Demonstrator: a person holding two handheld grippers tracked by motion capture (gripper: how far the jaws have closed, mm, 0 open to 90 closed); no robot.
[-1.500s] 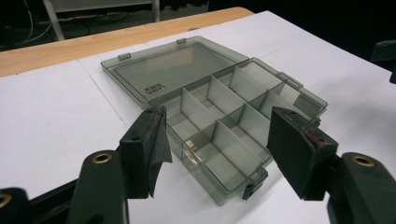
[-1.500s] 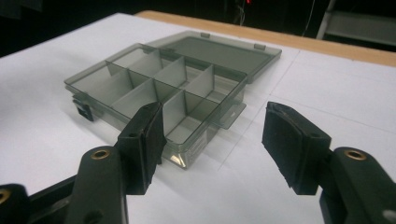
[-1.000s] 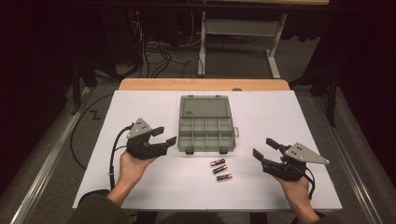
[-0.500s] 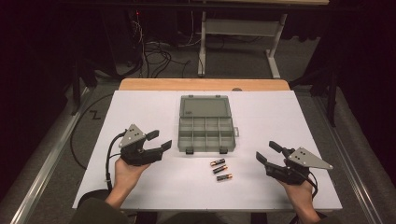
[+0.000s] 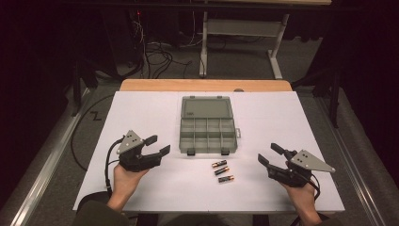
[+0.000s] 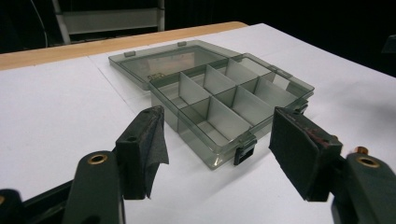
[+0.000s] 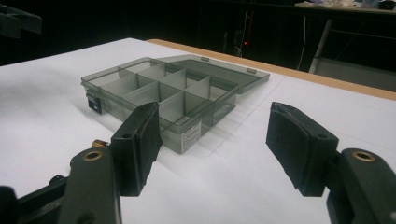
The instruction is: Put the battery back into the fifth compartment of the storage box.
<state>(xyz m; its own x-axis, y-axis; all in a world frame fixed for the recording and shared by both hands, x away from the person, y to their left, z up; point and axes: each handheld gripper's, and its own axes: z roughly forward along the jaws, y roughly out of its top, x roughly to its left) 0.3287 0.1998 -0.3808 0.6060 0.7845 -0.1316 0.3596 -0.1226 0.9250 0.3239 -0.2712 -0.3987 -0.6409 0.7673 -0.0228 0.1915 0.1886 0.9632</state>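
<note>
Both grippers drawn back toward table's near edge since a second ago. Left gripper (image 5: pixel 157 145) now at 8 o'clock of organizer box (image 5: pixel 207 133), jaws wide apart, nothing held. Right gripper (image 5: pixel 270 154) at 4 o'clock, jaws equally spread, empty. Box sits mid-table, lid flat open behind at 12, compartments all bare. Three batteries (image 5: pixel 222 171) lie just beside box front at 6 o'clock, untouched. White sheet (image 5: pixel 141 113) covers wooden table (image 5: pixel 197 85); dark room beyond, cables (image 5: pixel 155 52) on floor.

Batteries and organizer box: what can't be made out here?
- Batteries: too small in the high view to read markings or polarity.
- Organizer box: lid label blurred; compartment floors partly hidden by dividers in both gripper views.
- Right gripper: its left jaw hides the box's near corner.
</note>
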